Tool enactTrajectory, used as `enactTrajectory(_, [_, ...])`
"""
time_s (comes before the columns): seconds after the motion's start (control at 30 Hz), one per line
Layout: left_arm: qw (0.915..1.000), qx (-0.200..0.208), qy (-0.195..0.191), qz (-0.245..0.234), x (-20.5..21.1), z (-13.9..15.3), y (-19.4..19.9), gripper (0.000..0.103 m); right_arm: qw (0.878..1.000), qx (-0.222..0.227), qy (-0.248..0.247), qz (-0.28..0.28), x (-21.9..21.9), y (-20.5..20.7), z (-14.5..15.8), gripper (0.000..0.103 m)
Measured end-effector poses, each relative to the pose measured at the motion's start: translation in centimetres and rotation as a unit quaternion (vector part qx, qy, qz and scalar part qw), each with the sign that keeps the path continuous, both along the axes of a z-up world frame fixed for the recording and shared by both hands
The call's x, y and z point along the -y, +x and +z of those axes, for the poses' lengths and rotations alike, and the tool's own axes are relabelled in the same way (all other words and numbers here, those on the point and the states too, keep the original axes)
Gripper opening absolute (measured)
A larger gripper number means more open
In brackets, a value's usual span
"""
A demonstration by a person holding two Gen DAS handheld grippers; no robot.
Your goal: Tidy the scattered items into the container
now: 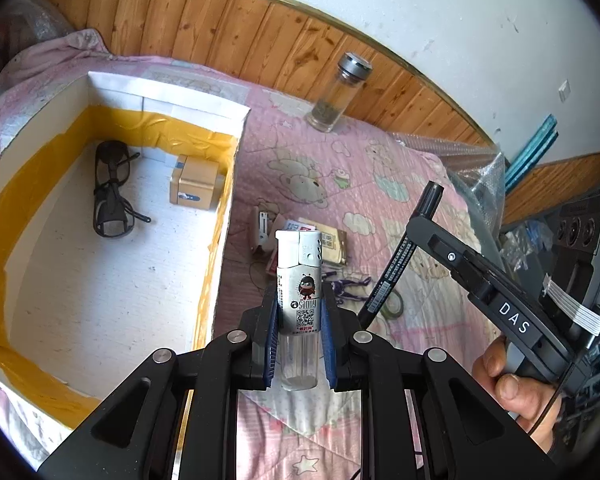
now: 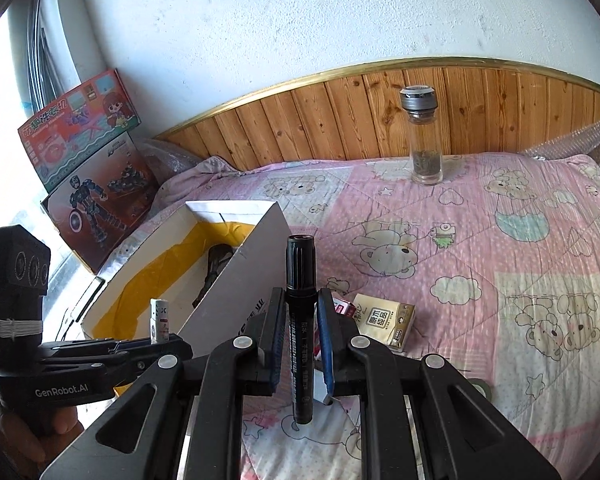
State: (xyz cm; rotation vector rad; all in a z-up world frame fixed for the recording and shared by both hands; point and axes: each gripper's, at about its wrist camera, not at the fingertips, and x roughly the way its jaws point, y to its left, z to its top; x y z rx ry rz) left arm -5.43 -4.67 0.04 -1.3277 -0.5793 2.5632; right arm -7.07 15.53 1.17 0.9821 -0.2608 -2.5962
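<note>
Above a quilted pink bedspread (image 2: 480, 240) printed with cartoon bears, the left gripper (image 1: 299, 312) clamps its blue ribbed pads on a lighter (image 1: 299, 292), a slim upright body with a silver metal cap, a printed white sleeve and a clear plastic base; beside it the right gripper (image 2: 300, 320) pinches a black marker (image 2: 301, 320), a matte cylinder with a ridged cap and fine white print, held upright between narrow jaws; both tools are angular black plastic with round steel pivots. The container (image 1: 236, 152), a white cardboard box lined along its inner walls with glossy yellow tape, lies open on the bed to the left of both held items; inside rest dark-framed glasses (image 1: 110, 188) and a small gold carton (image 1: 196, 184). A tall glass bottle (image 2: 424, 140) with a grey metal lid stands near the wooden headboard (image 2: 340, 120); a gold tissue pack (image 2: 388, 318) lies on the spread just beyond the marker.
</note>
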Motion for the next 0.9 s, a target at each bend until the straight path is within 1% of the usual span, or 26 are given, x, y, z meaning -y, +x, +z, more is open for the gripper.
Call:
enactTrajectory(0.3, [0.9997, -0.014, 0.008, 0.020, 2.3, 0.8, 0.8, 0.019, 1.000, -0.023, 0.016, 0.012, 1.8, 0.8, 0.8, 0.017])
enactTrajectory(0.53, [0.9985, -0.028, 0.019, 0.043, 5.1, 1.6, 1.6, 0.019, 0.998, -0.048, 0.033, 0.022, 3.8, 1.8, 2.1, 0.017])
enactTrajectory(0.67, [0.9977, -0.031, 0.022, 0.057, 6.8, 1.7, 2.0, 0.019, 0.997, -0.056, 0.033, 0.028, 4.8, 2.5, 2.8, 0.017])
enactTrajectory(0.9, [0.9969, -0.033, 0.028, 0.066, 8.6, 1.6, 2.8, 0.019, 0.996, -0.065, 0.035, 0.043, 7.2, 3.2, 3.7, 0.017])
